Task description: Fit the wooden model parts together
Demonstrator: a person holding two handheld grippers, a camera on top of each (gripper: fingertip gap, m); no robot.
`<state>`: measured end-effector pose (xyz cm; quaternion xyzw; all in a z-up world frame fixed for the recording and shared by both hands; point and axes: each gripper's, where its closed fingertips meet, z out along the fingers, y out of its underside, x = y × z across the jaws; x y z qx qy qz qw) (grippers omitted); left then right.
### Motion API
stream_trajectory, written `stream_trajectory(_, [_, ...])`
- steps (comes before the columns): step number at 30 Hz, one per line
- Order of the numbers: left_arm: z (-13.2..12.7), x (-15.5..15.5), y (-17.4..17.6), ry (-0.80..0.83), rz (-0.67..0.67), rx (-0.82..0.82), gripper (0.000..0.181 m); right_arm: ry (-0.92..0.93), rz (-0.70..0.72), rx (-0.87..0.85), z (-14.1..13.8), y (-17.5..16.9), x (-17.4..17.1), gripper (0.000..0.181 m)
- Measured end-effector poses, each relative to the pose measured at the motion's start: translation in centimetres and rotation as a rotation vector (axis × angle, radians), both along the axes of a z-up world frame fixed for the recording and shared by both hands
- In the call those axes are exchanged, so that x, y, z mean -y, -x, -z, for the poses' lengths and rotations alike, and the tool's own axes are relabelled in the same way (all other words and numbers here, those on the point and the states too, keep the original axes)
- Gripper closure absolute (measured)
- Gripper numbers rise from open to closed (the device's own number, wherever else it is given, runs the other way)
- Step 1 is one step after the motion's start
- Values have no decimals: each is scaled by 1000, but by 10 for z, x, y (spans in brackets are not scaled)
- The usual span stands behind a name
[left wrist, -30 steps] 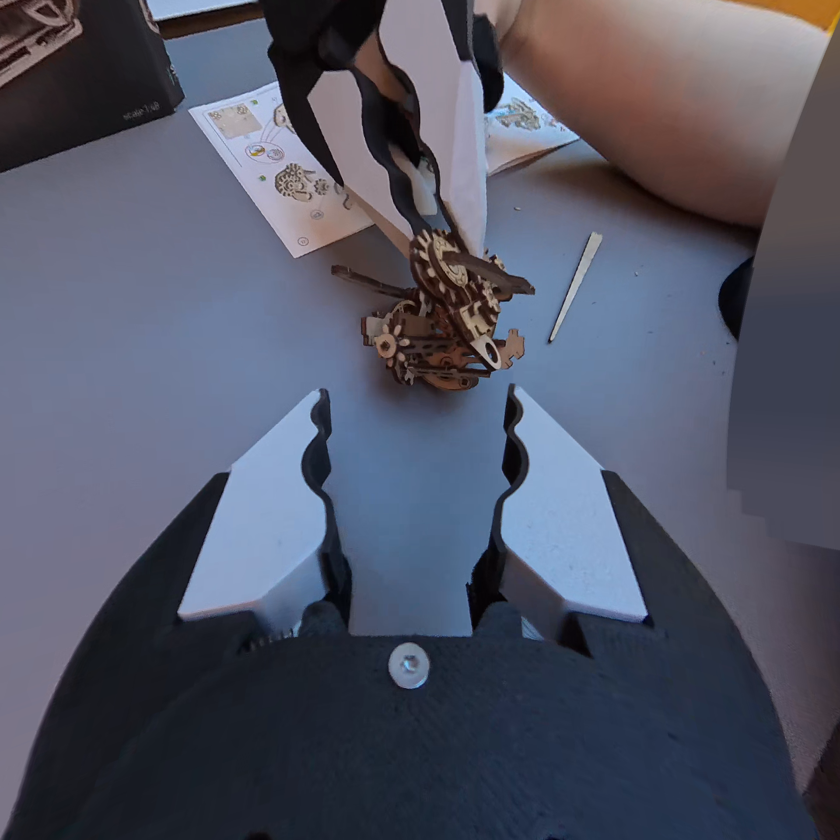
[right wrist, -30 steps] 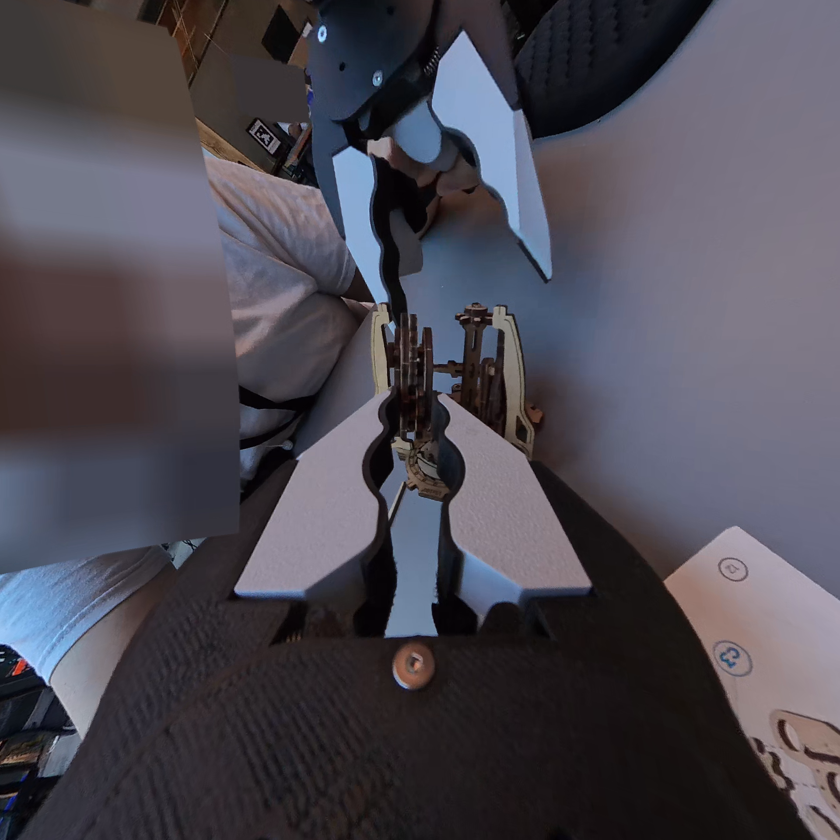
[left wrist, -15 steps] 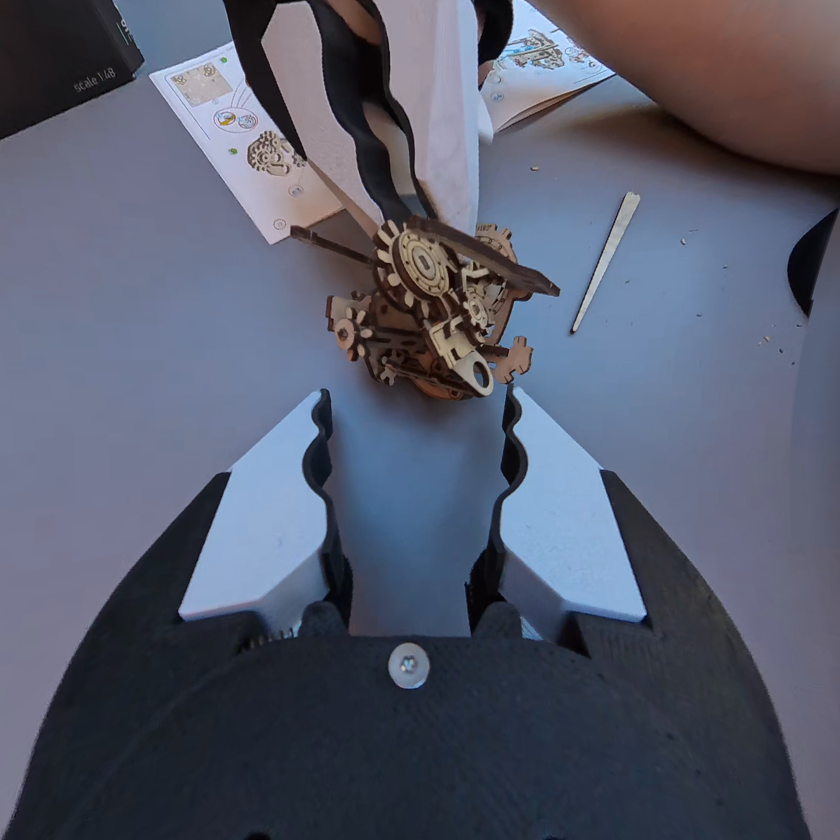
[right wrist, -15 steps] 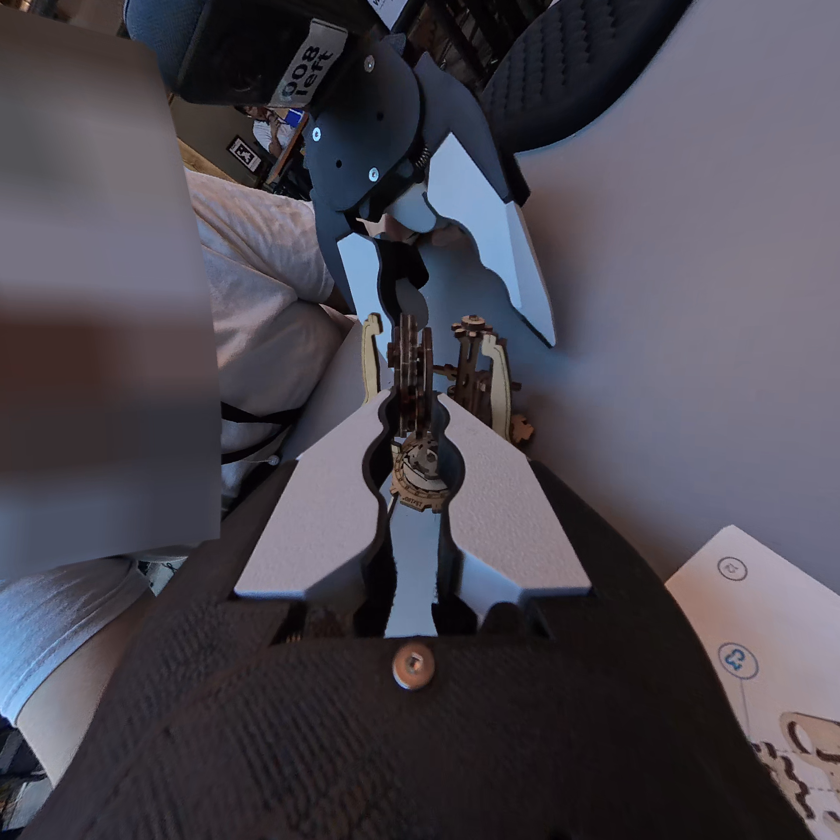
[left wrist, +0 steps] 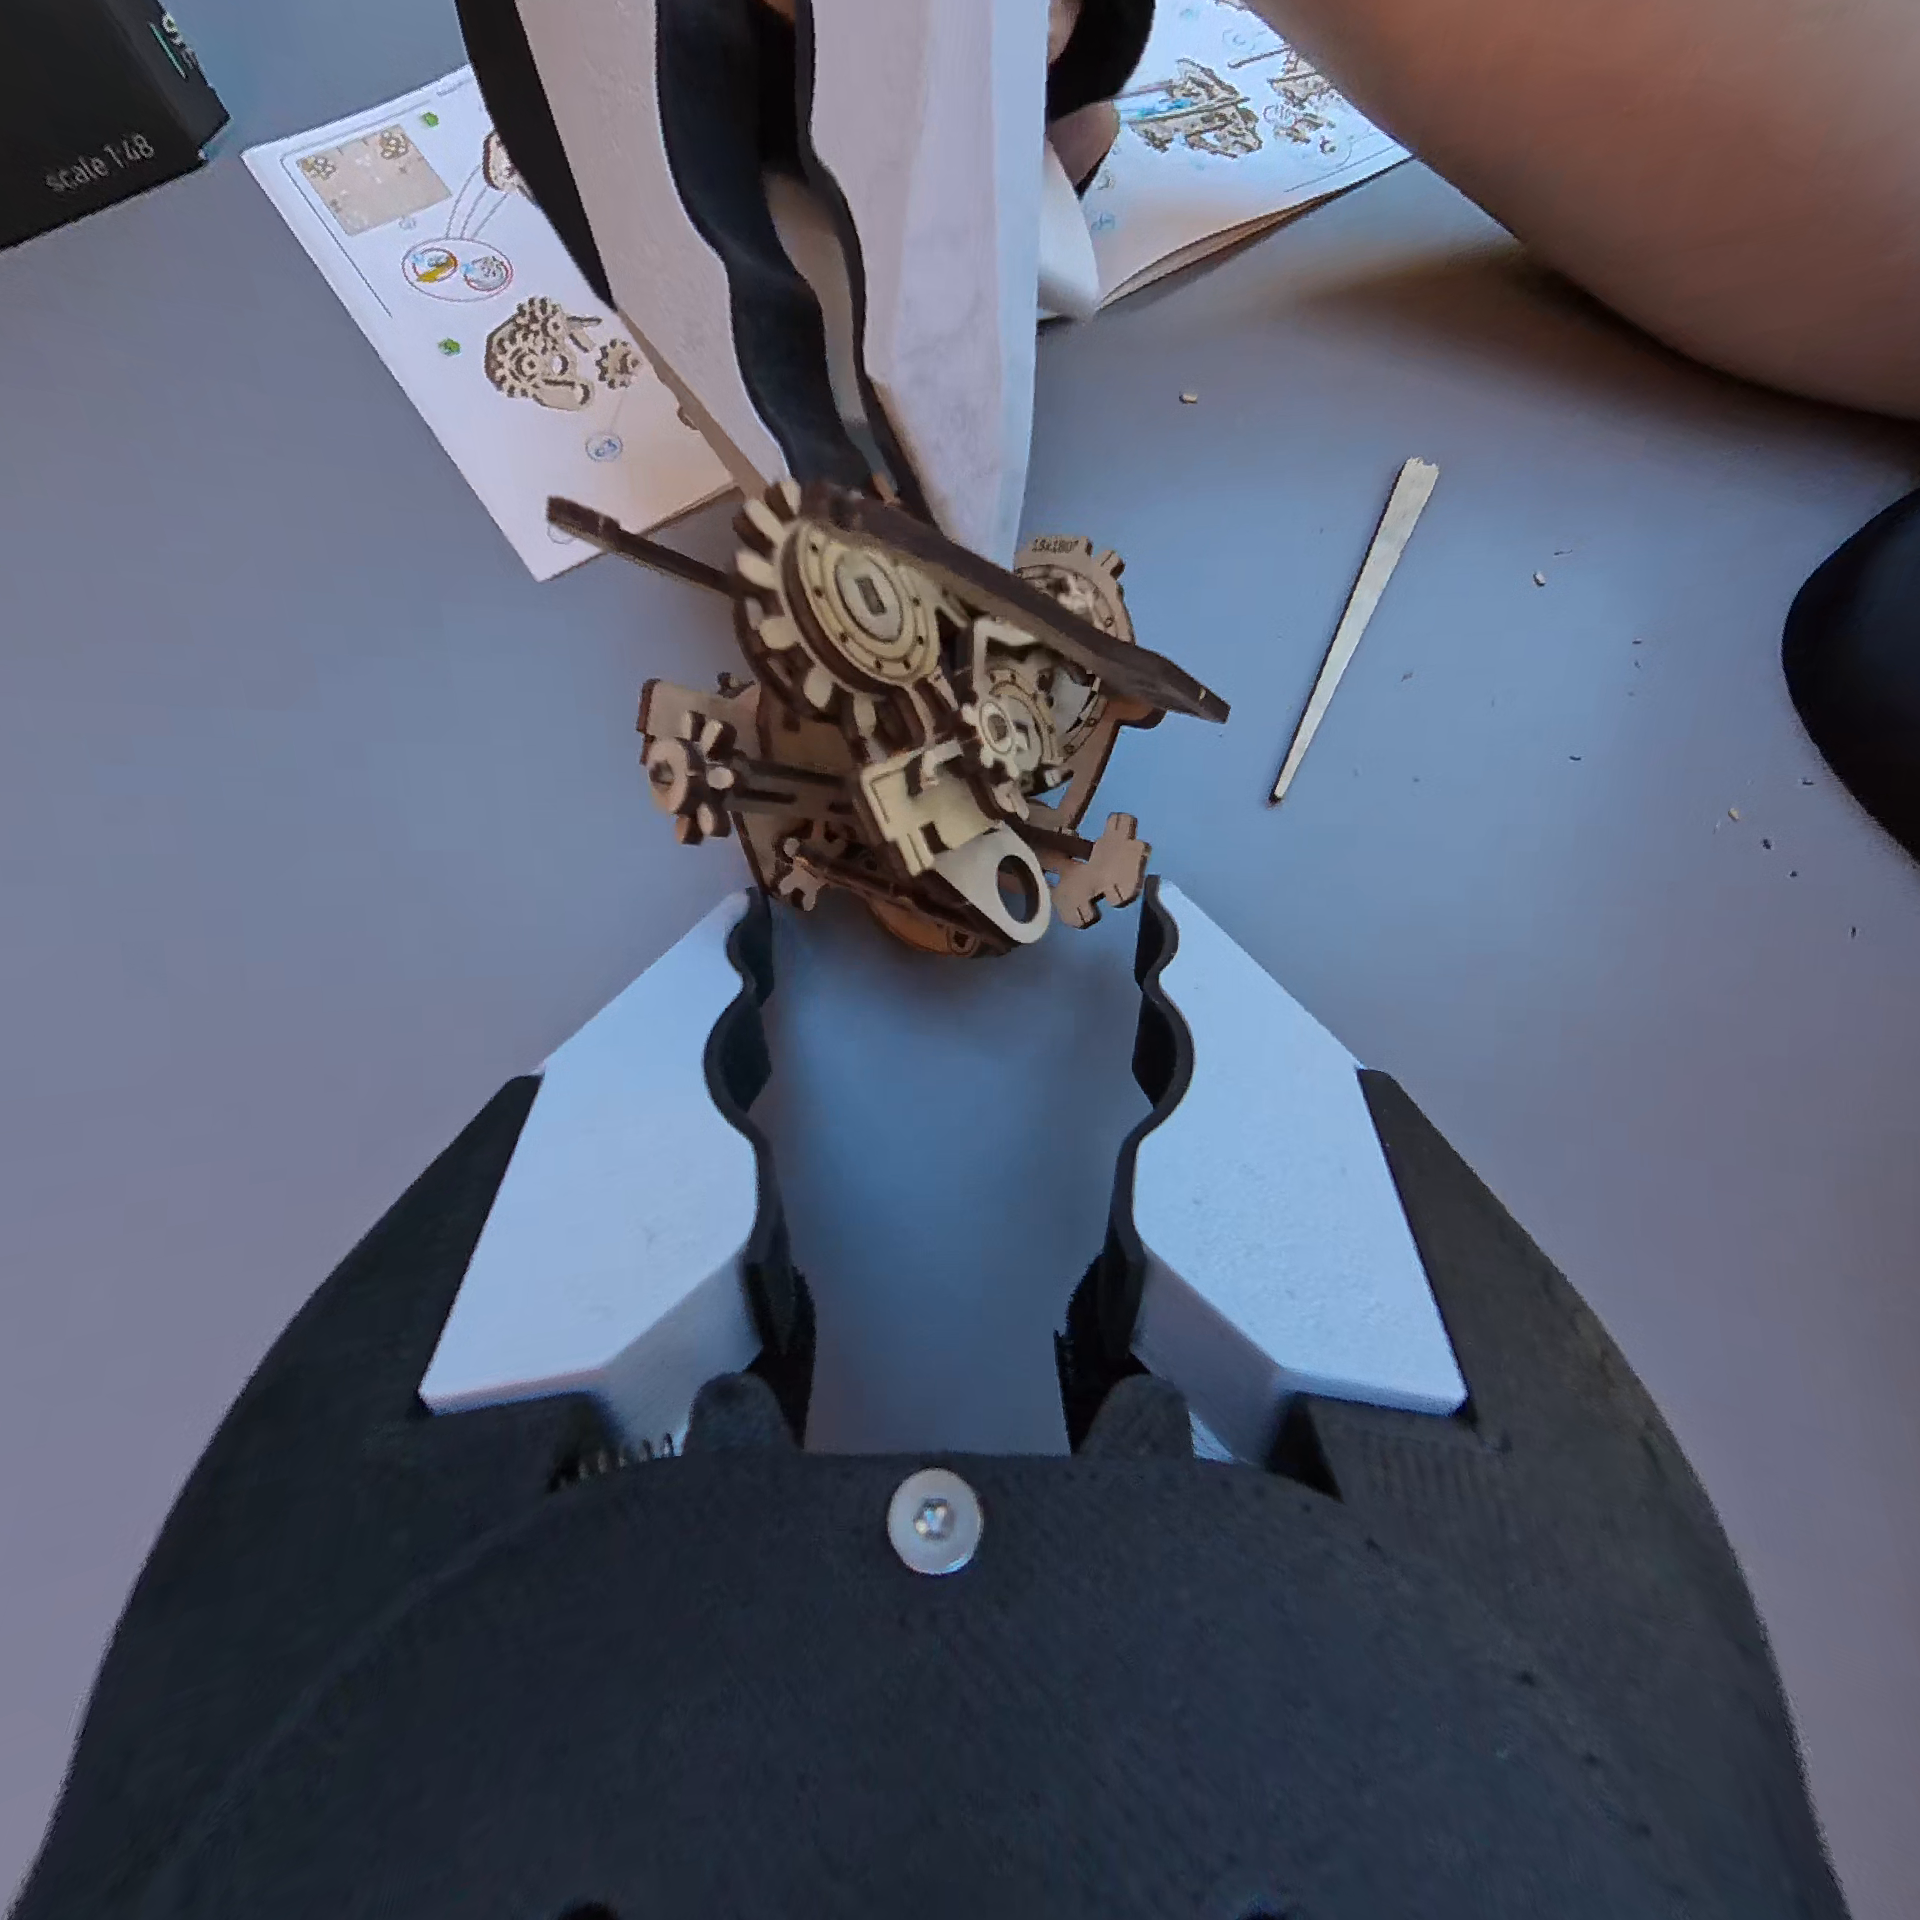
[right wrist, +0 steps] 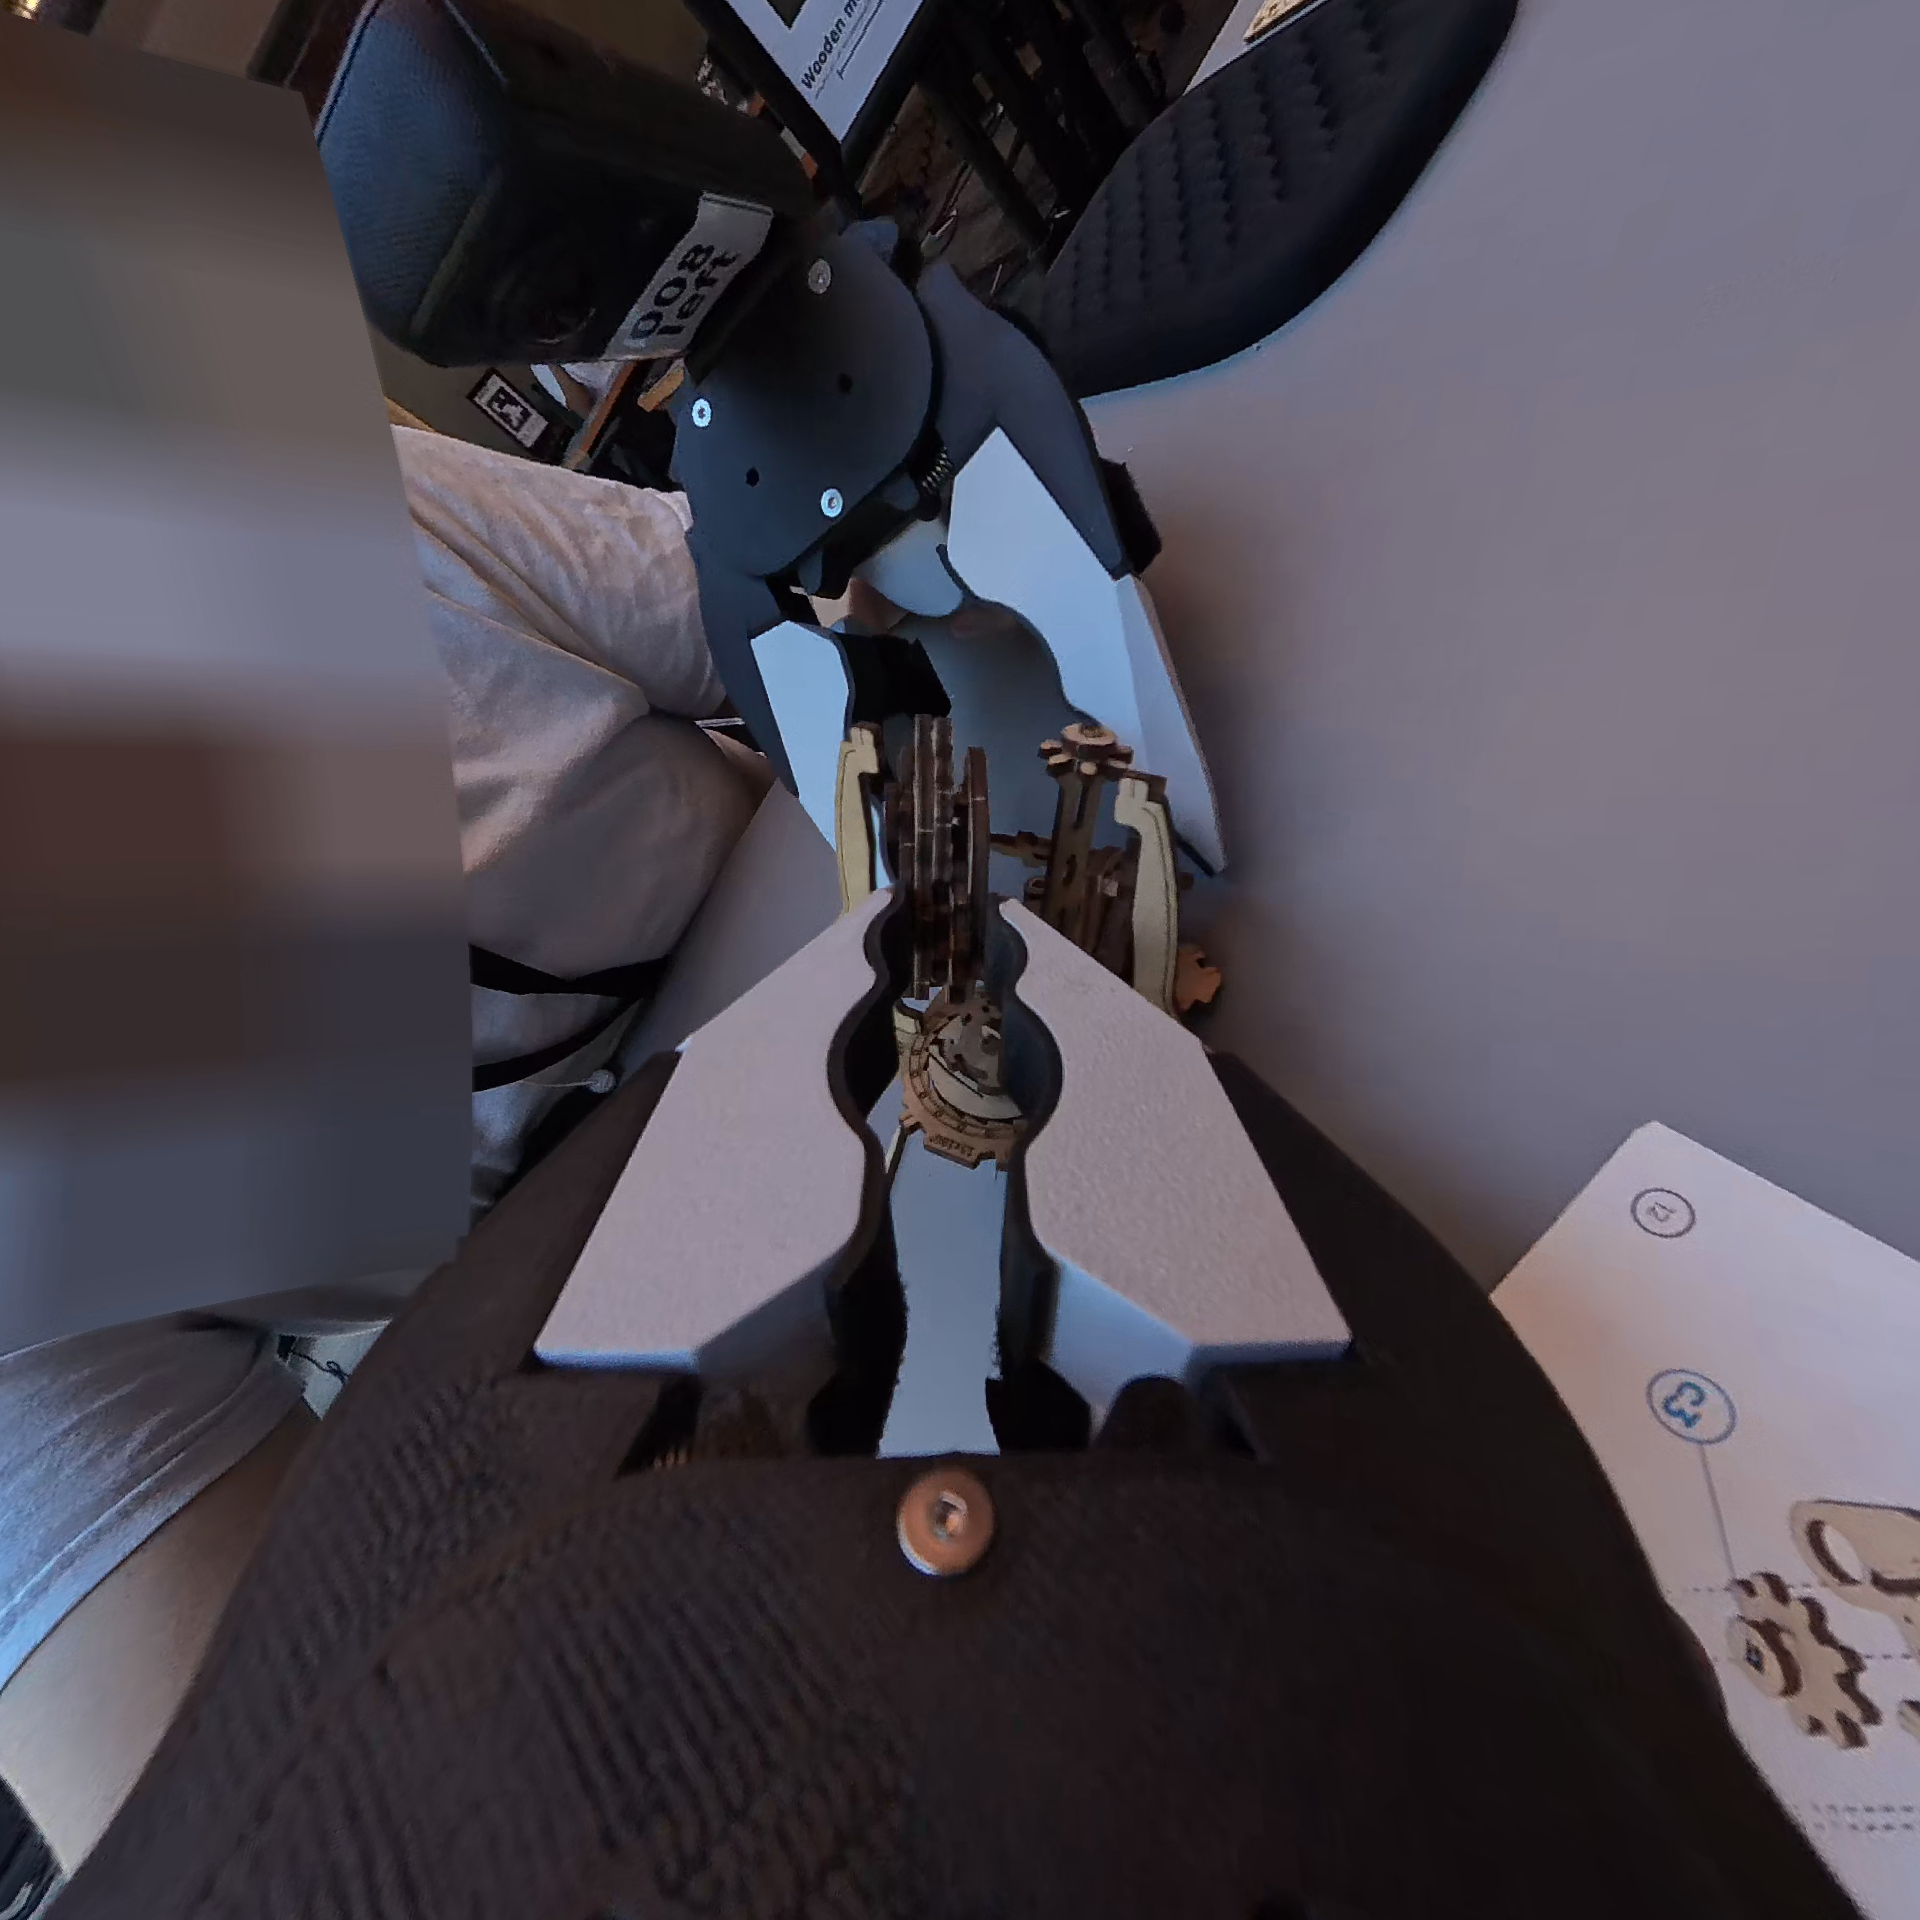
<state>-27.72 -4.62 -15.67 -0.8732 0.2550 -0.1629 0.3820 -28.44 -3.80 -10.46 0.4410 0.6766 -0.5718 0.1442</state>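
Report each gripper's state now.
Left gripper: open, empty, at the wooden gear model.
Right gripper: shut on the wooden gear model.

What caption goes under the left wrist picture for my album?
Open left hand-held gripper reaching for the brown wooden gear model pinched by the right hand-held gripper.

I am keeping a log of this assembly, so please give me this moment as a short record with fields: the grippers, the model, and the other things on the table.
right gripper: shut on the gear stack of the wooden model
left gripper: open, empty, its fingertips close to the model's near side
model position: whether it rests on the grey table or hangs just above it cannot be told
instruction sheet: flat on the table beyond the model
thin wooden stick: lies on the table to the right of the model
black box: far left corner
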Motion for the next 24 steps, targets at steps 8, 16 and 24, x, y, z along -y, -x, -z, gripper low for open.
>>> stream_trajectory(8, [-3,1,-2,-1,5,22,117,16,63,-26,-5,3,-15,170])
stream_trajectory(16, [-1,1,-3,20,0,48,119,32,41,-17,-2,1,-11,170])
stream_trajectory(24, [-4,2,-3,11,4,62,118,39,112,-97,-16,4,-28,171])
